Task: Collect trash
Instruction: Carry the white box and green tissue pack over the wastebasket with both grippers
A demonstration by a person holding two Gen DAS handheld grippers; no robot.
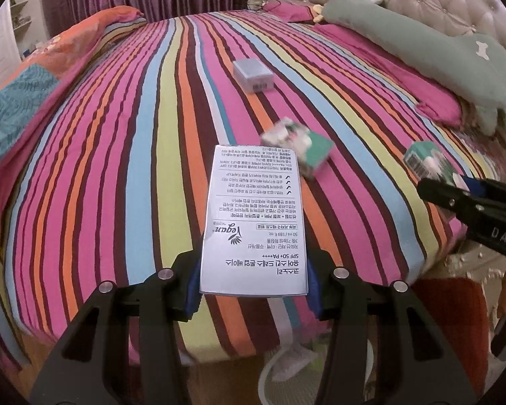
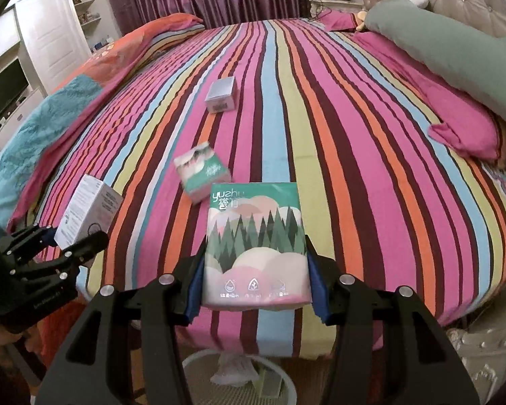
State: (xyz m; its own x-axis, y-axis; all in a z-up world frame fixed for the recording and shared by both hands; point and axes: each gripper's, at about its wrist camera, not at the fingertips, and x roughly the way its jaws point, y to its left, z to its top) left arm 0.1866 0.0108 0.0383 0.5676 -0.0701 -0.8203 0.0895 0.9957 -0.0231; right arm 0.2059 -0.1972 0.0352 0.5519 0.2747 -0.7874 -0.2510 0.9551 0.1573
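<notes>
- Two grippers loaded: left gripper [image 1: 253, 290] clamping white box [image 1: 254, 219], right gripper [image 2: 253, 290] clamping tissue pack [image 2: 256, 243].
- Next, probably: carry over bin [image 2: 283, 378], release.

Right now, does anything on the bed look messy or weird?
Yes. Two boxes lie loose on the striped sheet, where boxes don't belong: a grey box farther up, and a green box nearer, tipped askew. Nothing looks spilled or torn.
</notes>
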